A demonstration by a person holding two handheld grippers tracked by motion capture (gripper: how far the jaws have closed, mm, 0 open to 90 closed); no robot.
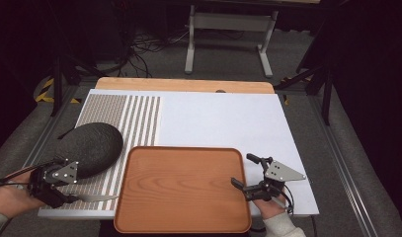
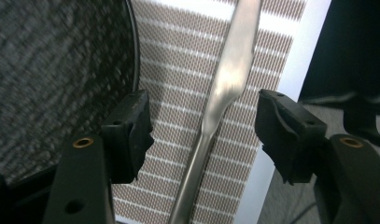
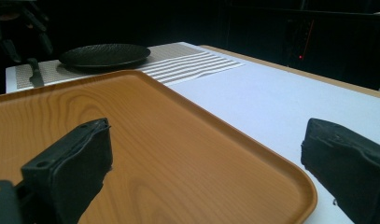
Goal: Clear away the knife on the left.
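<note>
A silver table knife [image 1: 97,198] lies on the striped placemat [image 1: 134,118], near the table's front left corner. My left gripper [image 1: 72,190] hovers low over its handle end. In the left gripper view the knife [image 2: 225,84] runs up between the two jaws, and the left gripper [image 2: 204,121] is open, with a gap on both sides. A dark textured plate [image 1: 90,148] sits just beyond it. My right gripper [image 1: 244,171] is open at the right rim of the wooden tray [image 1: 183,149]. The rim [image 3: 253,149] passes between the jaws of the right gripper [image 3: 204,154].
The tray lies bare at the front centre on a white board [image 1: 223,118]. The dark plate [image 2: 52,60] is close on the left jaw's side. Beyond the table's far edge stand a metal frame [image 1: 228,29] and floor cables.
</note>
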